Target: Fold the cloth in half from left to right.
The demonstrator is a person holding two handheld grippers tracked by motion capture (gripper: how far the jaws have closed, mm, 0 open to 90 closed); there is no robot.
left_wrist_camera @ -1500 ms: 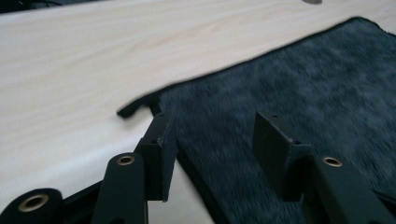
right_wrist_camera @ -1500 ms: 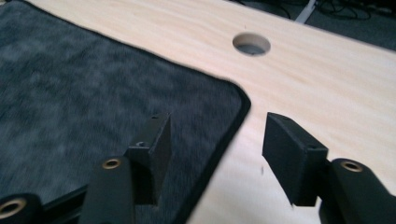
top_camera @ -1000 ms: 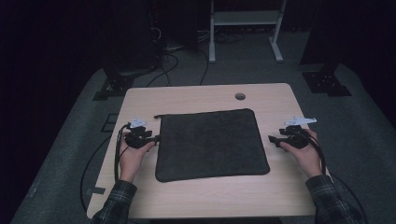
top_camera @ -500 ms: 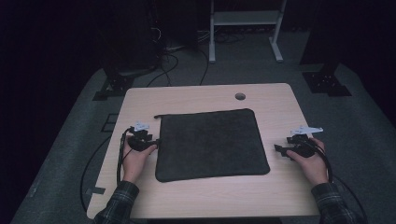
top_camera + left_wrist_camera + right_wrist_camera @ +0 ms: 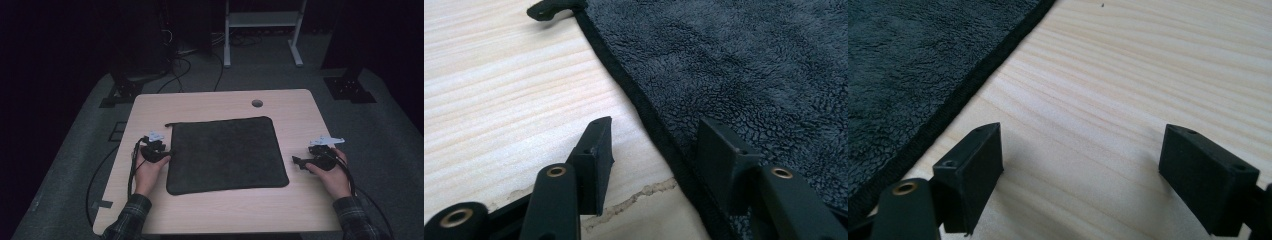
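Your left gripper, jaws apart, straddles the black towel's nine-o'clock hem at table centre; close there next. Your right gripper, also spread, waits at three o'clock.

The high view is dim. The room around the bench is almost black, most of all at 9 o'clock and 3 o'clock. The light falls from above onto the bench top, which looks pale and soft. That picture is a bit grainy and small things look fuzzy. The dark cloth shows almost no detail there.

The two gripper views are much brighter and sharper. The wood grain and the fluffy cloth look clear. Soft shadows lie on the wood under the right claw. The black claw parts at 6 o'clock are a little blurry. No glare shows.
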